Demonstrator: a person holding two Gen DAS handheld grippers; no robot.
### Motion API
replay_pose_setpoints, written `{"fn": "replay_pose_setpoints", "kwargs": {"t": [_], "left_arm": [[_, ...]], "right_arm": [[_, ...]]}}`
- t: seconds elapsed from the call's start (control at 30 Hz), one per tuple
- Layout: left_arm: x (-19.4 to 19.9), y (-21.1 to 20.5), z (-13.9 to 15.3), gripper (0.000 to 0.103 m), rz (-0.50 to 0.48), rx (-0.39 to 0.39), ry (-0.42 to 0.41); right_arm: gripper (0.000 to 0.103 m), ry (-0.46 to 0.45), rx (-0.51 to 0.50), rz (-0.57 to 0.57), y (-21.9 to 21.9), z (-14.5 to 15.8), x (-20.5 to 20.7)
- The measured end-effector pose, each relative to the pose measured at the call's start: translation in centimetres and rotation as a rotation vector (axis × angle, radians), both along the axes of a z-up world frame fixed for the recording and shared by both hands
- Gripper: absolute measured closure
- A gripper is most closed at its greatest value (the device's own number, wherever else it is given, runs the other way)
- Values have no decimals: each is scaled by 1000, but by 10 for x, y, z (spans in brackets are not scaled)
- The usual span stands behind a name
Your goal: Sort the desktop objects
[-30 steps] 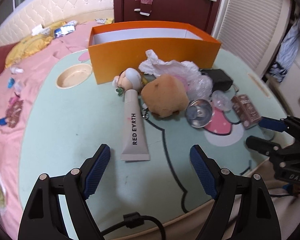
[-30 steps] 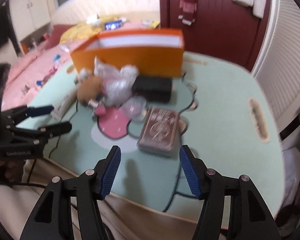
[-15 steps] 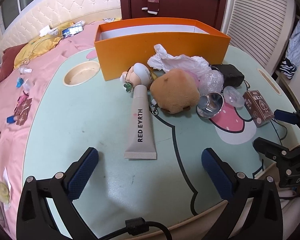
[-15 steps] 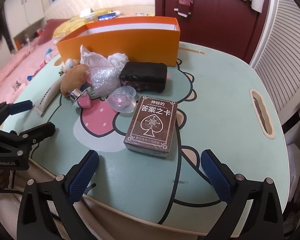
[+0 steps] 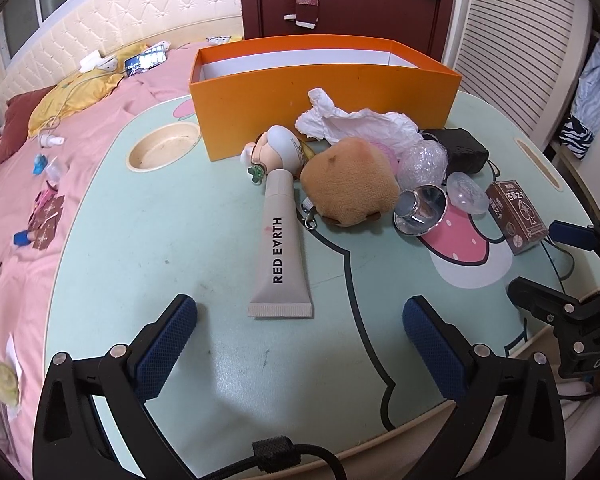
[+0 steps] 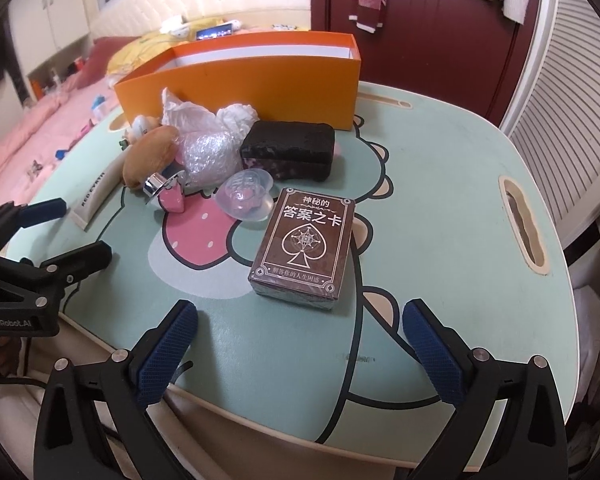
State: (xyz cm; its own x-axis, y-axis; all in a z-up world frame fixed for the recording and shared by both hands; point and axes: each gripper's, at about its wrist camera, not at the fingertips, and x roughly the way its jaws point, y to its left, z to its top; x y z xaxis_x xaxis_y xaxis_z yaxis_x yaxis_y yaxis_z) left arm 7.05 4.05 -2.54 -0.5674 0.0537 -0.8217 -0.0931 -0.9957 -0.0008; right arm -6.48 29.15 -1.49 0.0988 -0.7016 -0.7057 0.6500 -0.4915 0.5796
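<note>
An open orange box (image 5: 324,76) stands at the back of the mint table (image 5: 160,232); it also shows in the right wrist view (image 6: 244,76). In front of it lie a beige RED EARTH tube (image 5: 280,256), a small figurine (image 5: 278,150), a brown plush (image 5: 350,180), crumpled white plastic (image 5: 352,120), a metal cup (image 5: 420,210), a clear lid (image 6: 246,196), a black pouch (image 6: 288,150) and a brown card box (image 6: 304,242). My left gripper (image 5: 300,328) is open just short of the tube's flat end. My right gripper (image 6: 300,332) is open just short of the card box.
A pink bed (image 5: 16,184) with scattered small items lies left of the table. A round cup recess (image 5: 162,152) is set in the table's back left, a slot handle (image 6: 524,230) at its right edge. A dark red wardrobe (image 6: 420,28) stands behind.
Both grippers have opened wider over the last second. Both views have steadied and sit slightly higher and further back from the objects. Nothing on the table has moved.
</note>
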Motion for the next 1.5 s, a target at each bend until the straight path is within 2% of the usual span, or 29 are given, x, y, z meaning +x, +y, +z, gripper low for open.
{"fn": "replay_pose_setpoints", "kwargs": {"t": [0.77,1.5], "left_arm": [[0,1,0,0,7,-2,-4],[3,-2,0,0,-8,-1,-11]], "right_arm": [[0,-2,-1,-10,0,3,21],[0,-16,24,-7,8,2,17]]}}
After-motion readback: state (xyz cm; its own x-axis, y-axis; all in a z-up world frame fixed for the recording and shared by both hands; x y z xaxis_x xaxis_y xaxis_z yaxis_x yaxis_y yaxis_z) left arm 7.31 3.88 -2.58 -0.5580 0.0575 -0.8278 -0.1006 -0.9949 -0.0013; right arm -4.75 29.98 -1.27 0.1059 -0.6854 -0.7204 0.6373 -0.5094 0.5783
